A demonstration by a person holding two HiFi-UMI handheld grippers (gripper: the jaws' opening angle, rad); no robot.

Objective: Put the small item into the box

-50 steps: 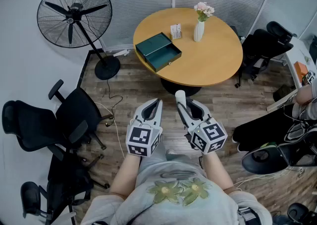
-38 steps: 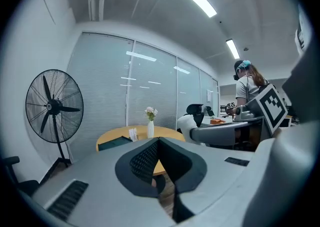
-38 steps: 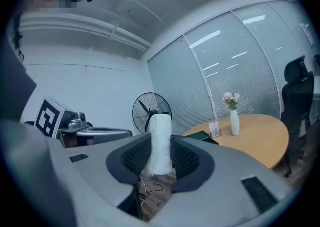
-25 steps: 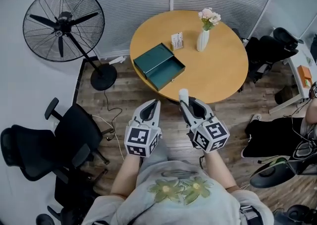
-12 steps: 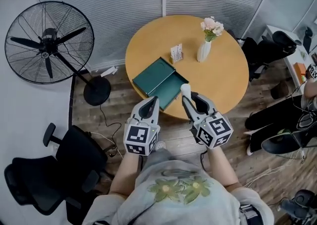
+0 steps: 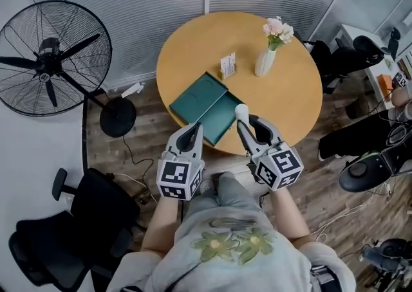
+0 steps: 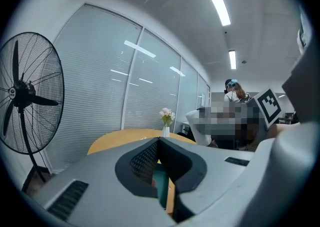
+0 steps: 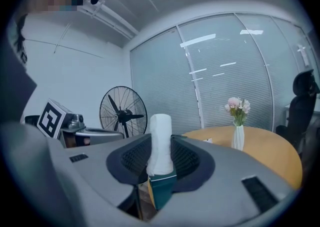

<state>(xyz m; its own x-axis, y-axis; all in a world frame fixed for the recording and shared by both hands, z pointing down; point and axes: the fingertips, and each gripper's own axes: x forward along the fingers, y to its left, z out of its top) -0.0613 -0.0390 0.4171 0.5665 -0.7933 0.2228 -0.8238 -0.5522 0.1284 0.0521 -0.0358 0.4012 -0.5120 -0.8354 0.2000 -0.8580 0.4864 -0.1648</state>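
Observation:
A dark green box (image 6: 205,108) lies open on the round wooden table (image 6: 283,91), its tray pulled out toward me at the near left edge. My right gripper (image 6: 243,121) is shut on a small white roll (image 6: 241,114), which stands up between the jaws (image 8: 161,143) just over the table's near edge, right of the box tray. The left gripper (image 6: 192,131) is shut and holds nothing, hovering just short of the box's near corner. In the left gripper view the jaws meet (image 7: 158,142), with a strip of the green box (image 7: 161,191) below them.
A white vase with pink flowers (image 6: 268,53) and a small card stand (image 6: 228,64) sit further back on the table. A large floor fan (image 6: 48,59) stands at the left, black office chairs (image 6: 71,233) at the lower left and at the right. Blinds cover the glass wall behind.
I have walked up to the table: the box and table edge have come from well ahead to directly under both grippers. The white roll has stayed in the right gripper's hold.

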